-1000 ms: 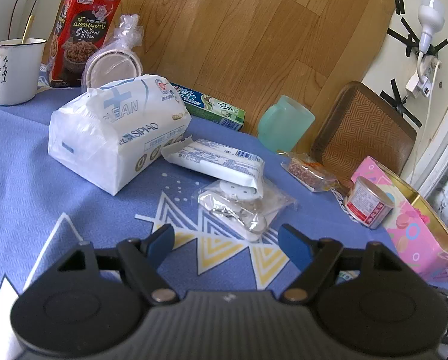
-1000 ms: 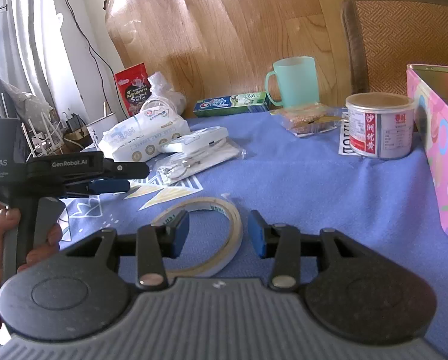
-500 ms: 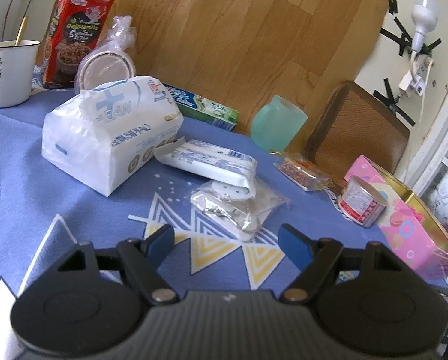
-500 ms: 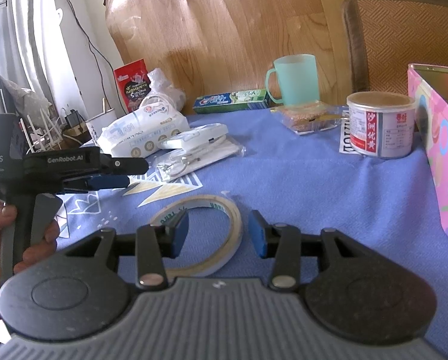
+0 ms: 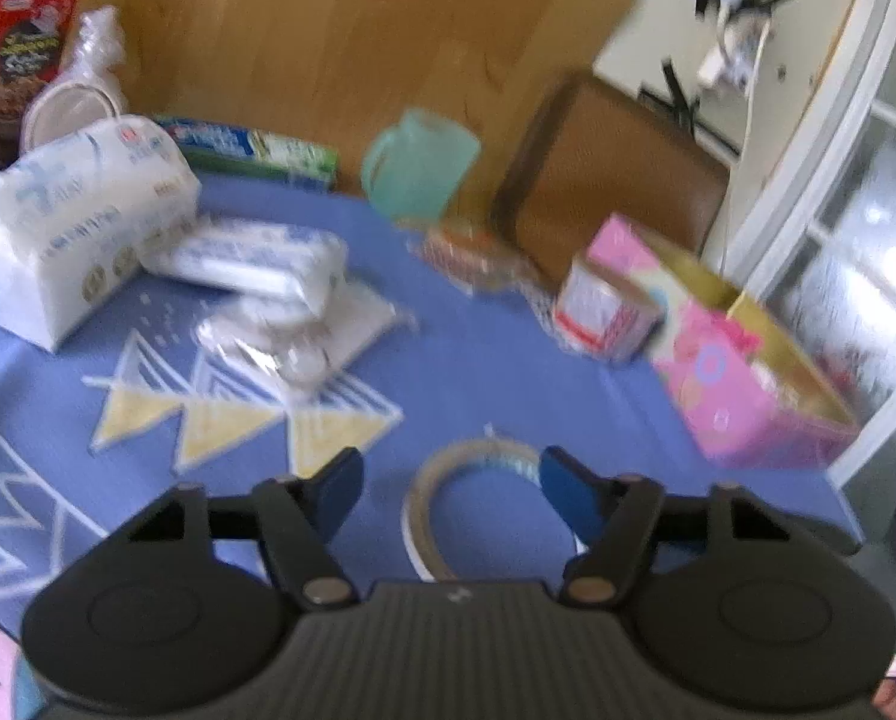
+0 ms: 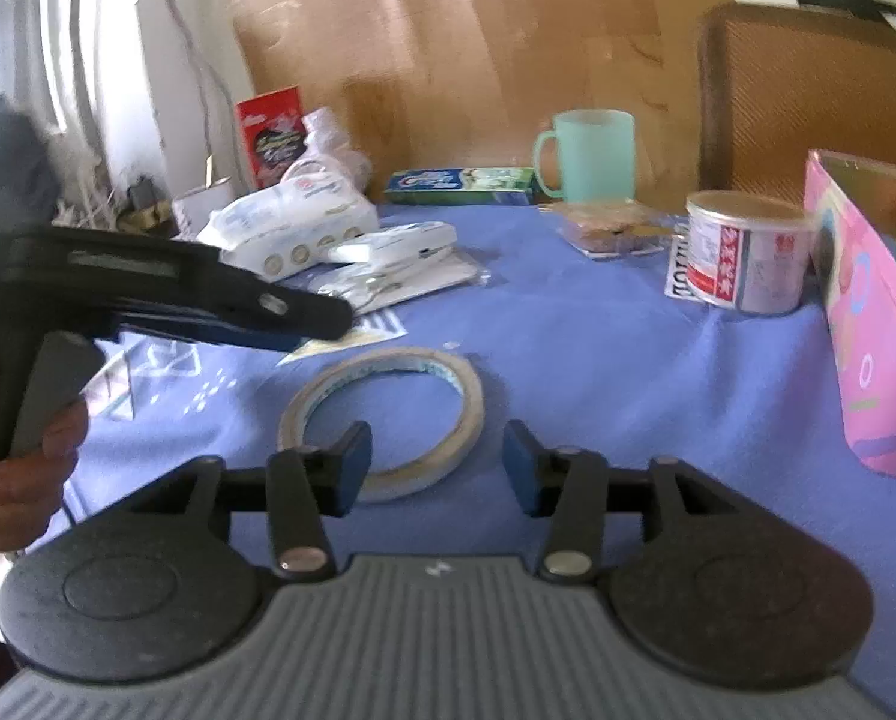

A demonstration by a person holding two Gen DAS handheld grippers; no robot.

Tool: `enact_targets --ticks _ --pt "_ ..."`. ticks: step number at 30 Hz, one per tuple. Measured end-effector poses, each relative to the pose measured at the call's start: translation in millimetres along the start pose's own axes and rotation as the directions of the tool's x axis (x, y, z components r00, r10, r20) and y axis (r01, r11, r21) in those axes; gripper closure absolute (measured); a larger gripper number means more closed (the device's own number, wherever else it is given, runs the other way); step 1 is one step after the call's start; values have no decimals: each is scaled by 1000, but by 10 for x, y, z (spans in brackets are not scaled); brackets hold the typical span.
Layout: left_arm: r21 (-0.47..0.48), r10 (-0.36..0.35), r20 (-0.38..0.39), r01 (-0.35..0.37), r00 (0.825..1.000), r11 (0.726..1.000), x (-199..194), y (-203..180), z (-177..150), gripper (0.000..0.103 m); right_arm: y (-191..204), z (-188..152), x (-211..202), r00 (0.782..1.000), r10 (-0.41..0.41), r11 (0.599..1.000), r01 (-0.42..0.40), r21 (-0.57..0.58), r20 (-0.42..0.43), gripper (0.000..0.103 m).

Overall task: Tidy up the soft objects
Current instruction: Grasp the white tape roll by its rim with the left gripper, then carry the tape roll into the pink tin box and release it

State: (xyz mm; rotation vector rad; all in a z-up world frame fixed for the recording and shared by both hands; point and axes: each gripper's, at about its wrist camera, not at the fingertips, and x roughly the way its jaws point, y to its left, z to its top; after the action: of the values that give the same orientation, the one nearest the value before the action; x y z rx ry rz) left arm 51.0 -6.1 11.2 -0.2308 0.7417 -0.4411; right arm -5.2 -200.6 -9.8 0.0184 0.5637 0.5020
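Observation:
A big white tissue pack lies at the far left of the blue cloth. A smaller white wipes pack lies beside it, over a clear plastic bag. My left gripper is open and empty above a tape roll. It also shows from the side in the right wrist view, in a hand. My right gripper is open and empty just short of the tape roll.
A pink tin box stands open at the right, a red-white can beside it. A green cup, a toothpaste box, a snack packet and a red bag line the back. A wooden board leans behind.
My left gripper has swung right, over the tape roll and toward the pink box; both views are blurred by motion. My right gripper has barely moved.

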Motion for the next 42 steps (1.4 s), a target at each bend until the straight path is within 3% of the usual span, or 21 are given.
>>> enact_targets --ticks 4,7,11,14,18,21,24,29,33,36,37,39,40,42 --pt "44 67 -19 -66 998 997 35 -105 -96 50 104 -33 -25 1000 -16 996 15 -83 -2 48" --pt "33 86 -20 -86 996 996 43 -124 -110 51 141 -26 -2 1000 -25 993 24 -113 -7 37" --pt "42 81 -27 -79 996 996 82 -167 -104 56 267 -30 1 1000 -5 983 3 -183 -10 15" --pt "68 93 -24 -92 995 994 112 -235 -115 57 340 -31 149 998 -32 973 17 -230 -61 15" --pt "60 102 -23 -100 995 993 99 -295 -94 57 279 5 178 998 -40 980 31 -196 -40 26" --pt "52 61 4 -62 998 997 38 -389 -3 57 245 -6 41 999 -45 983 50 -178 28 27" --pt "93 12 43 -16 999 995 25 -643 149 57 195 27 -162 986 -105 975 127 -180 126 27" --pt "211 -96 74 78 993 974 197 -1280 453 57 -81 119 -551 933 -250 947 291 -134 258 27" --pt "284 -198 78 168 977 944 461 -1853 654 57 -474 160 -818 877 -378 913 407 -40 298 27" --pt "312 -257 98 216 961 925 685 -2191 740 41 -808 211 -881 836 -453 884 467 35 311 26" --pt "317 -254 110 208 961 925 751 -2261 743 28 -931 229 -850 809 -496 862 504 63 315 26" --pt "315 -207 126 158 970 936 869 -2334 714 27 -1177 250 -769 751 -593 801 587 120 290 26" --pt "303 -196 107 156 975 940 906 -2316 691 29 -1270 243 -741 738 -619 783 607 139 268 26" --pt "266 -208 81 180 975 947 894 -2183 610 29 -1379 200 -774 742 -619 785 591 186 258 26"
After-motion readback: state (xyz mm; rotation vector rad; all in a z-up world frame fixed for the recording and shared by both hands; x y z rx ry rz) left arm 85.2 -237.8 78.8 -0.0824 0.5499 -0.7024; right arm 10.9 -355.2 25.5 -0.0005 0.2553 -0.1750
